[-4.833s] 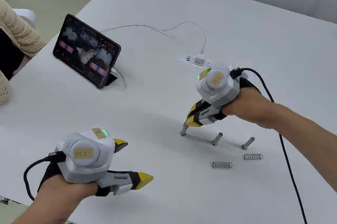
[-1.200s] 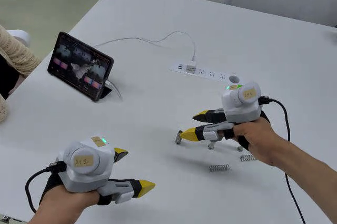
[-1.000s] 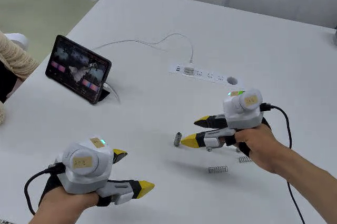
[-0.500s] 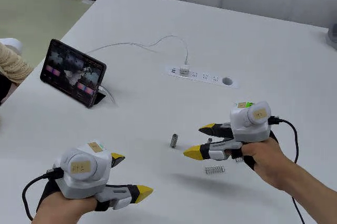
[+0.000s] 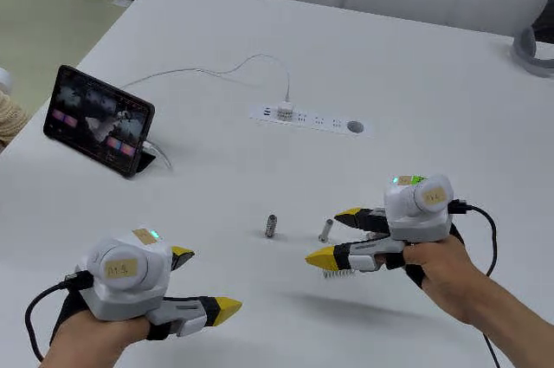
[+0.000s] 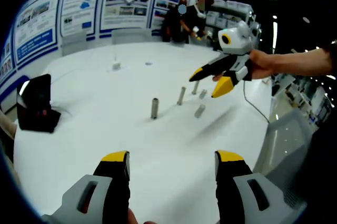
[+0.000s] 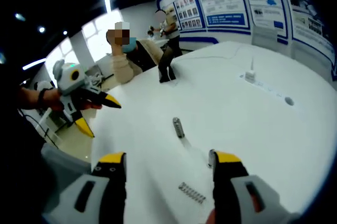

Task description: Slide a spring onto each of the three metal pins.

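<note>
One loose spring (image 7: pixel 191 192) lies bottom centre of right gripper view, slanted across the gap under right gripper (image 5: pixel 335 235), jaws apart, empty; left gripper (image 5: pixel 205 280) apart too, farther.

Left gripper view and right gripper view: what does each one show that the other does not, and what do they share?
Left gripper view: the right gripper, open, held in a hand above the table, with a bare pin upright near it.
Right gripper view: the left gripper, open, a seated person at the table edge, and a loose spring lying flat just ahead of the jaws.
Shared: the pin with a spring on it, the tablet, the power strip and the white table.
</note>
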The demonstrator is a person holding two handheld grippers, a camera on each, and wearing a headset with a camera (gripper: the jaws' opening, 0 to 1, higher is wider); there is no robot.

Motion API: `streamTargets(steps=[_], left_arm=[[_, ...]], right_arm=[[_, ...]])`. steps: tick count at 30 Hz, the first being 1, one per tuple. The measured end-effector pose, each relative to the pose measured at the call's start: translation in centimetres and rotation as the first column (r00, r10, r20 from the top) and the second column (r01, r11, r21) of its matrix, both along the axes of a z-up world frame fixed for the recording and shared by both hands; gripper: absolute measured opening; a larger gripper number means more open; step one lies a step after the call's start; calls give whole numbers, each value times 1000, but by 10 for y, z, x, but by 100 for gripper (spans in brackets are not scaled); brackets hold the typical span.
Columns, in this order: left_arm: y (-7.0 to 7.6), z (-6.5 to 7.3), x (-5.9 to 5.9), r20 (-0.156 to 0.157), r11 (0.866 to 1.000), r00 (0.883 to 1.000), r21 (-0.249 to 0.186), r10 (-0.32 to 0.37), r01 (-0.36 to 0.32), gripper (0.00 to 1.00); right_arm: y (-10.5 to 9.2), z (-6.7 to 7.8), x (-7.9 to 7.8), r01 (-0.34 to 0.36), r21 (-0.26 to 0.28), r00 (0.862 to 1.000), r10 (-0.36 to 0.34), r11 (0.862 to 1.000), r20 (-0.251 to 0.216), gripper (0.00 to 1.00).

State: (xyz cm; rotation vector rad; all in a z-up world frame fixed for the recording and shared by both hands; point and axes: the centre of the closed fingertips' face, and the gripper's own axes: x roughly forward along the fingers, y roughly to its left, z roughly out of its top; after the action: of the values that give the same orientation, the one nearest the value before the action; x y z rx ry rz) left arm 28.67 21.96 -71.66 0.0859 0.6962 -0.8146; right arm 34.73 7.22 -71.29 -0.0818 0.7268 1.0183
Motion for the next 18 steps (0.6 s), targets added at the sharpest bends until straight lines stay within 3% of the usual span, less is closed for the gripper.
streamTargets(steps=[18], left_arm=[[-11,1,4,6,1000,1000,-4,-25,25,67]], right_arm=[[-38,-4,-26,101,-4,995,-101,995,-5,72]])
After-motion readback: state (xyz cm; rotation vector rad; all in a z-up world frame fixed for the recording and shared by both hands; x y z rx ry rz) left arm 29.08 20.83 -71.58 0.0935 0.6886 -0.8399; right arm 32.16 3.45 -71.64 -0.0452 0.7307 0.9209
